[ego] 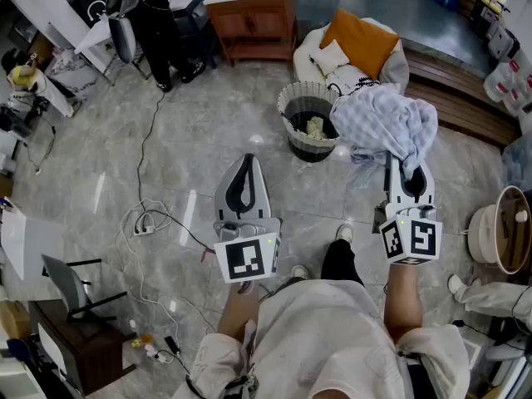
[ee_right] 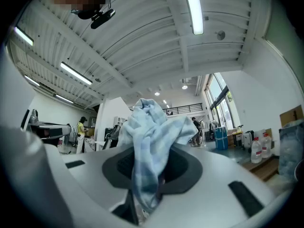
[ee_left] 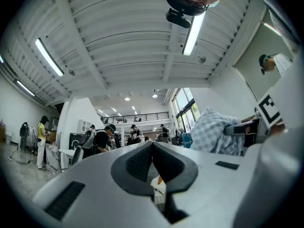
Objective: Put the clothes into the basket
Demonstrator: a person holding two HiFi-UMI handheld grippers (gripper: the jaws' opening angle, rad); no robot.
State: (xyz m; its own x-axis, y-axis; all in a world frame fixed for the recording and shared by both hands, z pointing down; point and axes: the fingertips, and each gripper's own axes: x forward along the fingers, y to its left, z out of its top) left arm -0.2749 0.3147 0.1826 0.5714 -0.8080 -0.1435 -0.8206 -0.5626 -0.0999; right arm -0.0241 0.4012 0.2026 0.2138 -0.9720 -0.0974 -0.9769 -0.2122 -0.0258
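Checked cloth [ego: 384, 123] clamped in right gripper [ego: 406, 169], mid-carry near basket [ego: 287, 100]; left gripper [ego: 245, 171] closed, empty; next probably: position above basket, release.

The head view looks steeply down from above the person onto the floor [ego: 125, 165]. The left gripper [ego: 247, 160] and right gripper [ego: 410, 177] sit close to it in the lower half of the frame.

Each gripper view rides on its own gripper and faces along the jaws, tilted slightly upward. The ceiling [ee_left: 118, 42] therefore fills the upper frame.

In the right gripper view, the checked cloth [ee_right: 152, 127] stands at centre, very near the lens.

Both gripper views share the ceiling and the balcony railing [ee_left: 135, 116]. All three views share the checked cloth.
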